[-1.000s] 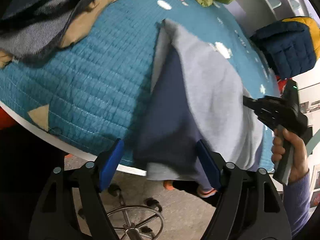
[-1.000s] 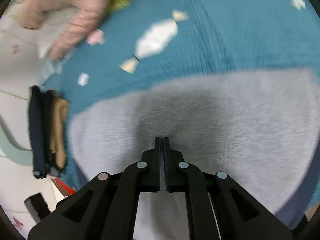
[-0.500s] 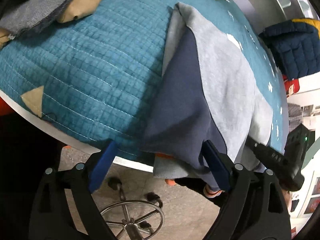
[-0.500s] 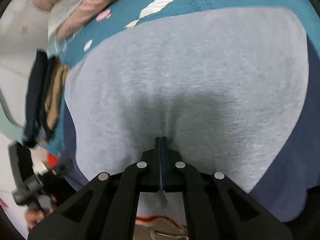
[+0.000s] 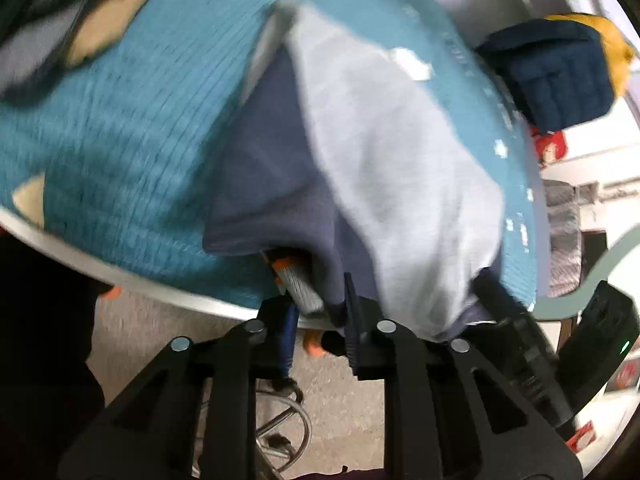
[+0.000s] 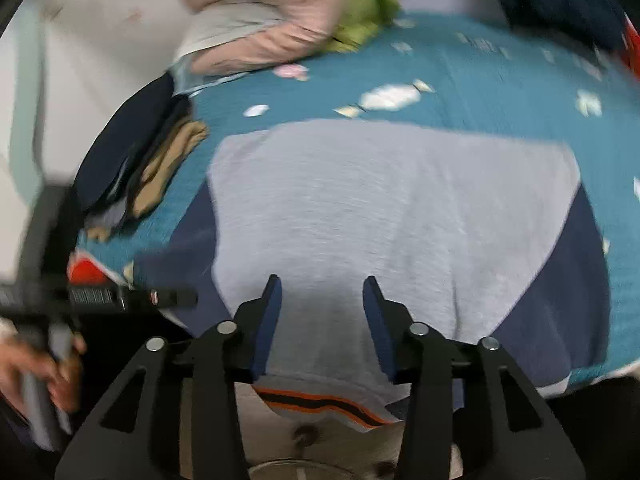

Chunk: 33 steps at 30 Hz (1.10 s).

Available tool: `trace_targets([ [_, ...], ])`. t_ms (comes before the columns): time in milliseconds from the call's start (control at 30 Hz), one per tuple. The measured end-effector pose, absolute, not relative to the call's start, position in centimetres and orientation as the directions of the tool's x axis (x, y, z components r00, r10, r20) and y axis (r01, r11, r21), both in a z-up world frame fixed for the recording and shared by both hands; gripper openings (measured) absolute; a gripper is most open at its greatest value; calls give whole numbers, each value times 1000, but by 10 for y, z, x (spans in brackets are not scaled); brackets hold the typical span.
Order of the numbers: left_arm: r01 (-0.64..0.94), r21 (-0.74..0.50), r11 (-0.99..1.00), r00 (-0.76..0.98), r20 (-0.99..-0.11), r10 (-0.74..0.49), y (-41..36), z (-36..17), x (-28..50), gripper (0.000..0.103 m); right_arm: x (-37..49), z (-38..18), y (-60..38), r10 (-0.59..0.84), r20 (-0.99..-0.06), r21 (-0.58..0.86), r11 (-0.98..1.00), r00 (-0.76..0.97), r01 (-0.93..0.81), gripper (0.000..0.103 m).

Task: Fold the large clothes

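A grey and navy sweatshirt lies on the teal quilted mat, its striped hem hanging over the near table edge. In the left wrist view the sweatshirt runs away from me. My left gripper has its fingers narrowed around the navy sleeve and cuff at the table edge. My right gripper is open over the grey body near the hem, nothing between its fingers. It also shows in the left wrist view, at the garment's right corner.
Piled dark and tan clothes lie at the mat's left. Pink and green garments sit at the far edge. A navy and yellow jacket hangs at the right. A chair base stands below the table edge.
My right gripper has opened and let go of the grey body. My left gripper has narrowed from wide open onto the navy sleeve at the edge. Both views are blurred by motion.
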<state>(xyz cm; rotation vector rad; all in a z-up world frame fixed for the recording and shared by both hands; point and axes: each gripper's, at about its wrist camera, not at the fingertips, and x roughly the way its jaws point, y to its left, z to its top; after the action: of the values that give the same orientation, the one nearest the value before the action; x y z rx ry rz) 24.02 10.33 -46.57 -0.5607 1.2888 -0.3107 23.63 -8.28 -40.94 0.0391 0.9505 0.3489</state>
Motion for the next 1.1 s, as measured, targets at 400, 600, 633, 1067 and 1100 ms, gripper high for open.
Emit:
trace_targets([
  [400,-25,-645,764,318,-729,-606,93,-422,255,17,232,-426,-9,361,-770,58,861,527,-505,61],
  [600,-37,-658,752,313,-722,-617,96,-423,262,14,245,-448,24,318,-769,-50,835,555,-547,60],
  [633,-45,-665,746,312,-719,-622,99,-424,264,13,246,-452,28,303,-770,-71,834,561,-548,51],
  [1067,-19,-489,872,563,-726,-395,119,-359,256,59,260,-400,-80,509,-628,455,854,589,-252,15],
  [1100,-21,-461,887,557,-742,-373,114,-361,259,59,259,-396,-93,521,-606,501,837,602,-220,14],
])
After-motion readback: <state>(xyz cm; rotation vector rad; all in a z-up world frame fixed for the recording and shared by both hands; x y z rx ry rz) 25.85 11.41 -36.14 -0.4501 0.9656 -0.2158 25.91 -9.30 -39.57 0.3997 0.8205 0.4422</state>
